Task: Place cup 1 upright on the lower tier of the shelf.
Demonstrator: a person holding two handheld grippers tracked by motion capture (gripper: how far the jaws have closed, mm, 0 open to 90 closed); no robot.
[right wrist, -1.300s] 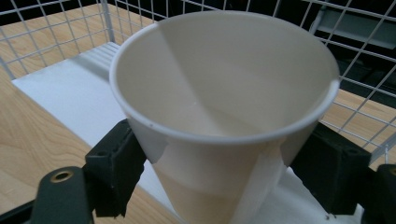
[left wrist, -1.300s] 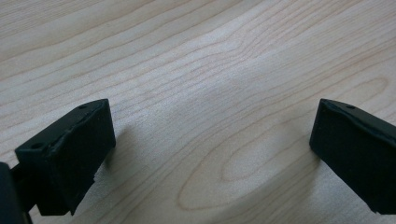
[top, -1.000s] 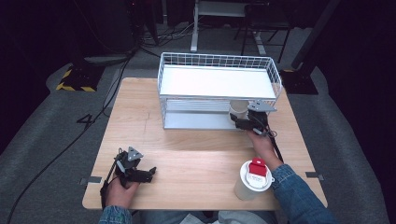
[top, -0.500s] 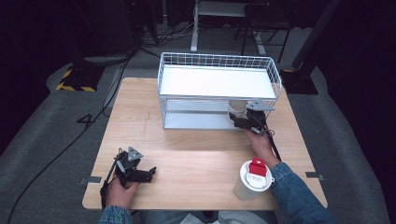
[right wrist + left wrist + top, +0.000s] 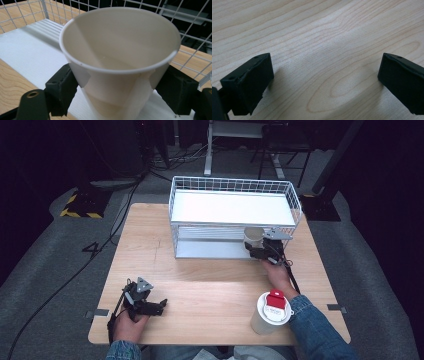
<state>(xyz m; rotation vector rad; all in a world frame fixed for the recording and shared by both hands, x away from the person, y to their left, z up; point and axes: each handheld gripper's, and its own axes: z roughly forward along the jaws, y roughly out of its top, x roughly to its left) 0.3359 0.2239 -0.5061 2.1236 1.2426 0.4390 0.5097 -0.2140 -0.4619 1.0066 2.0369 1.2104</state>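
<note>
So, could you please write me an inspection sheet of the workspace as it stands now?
Surface: light wooden table, bare under the left gripper.
Job's things: white paper cup, upright and empty, at the lower level of the white wire rack, at its front right.
Clutter: a white lidded tub with a red and white label near the right forearm.
Grippers: right gripper shut on the cup, a jaw on each side; left gripper open, holding nothing, low over the table.
Cables: one trails from each gripper; more lie on the floor at the far left.
Surroundings: grey floor, a yellow-and-black striped block, dark room with a white stand behind.
</note>
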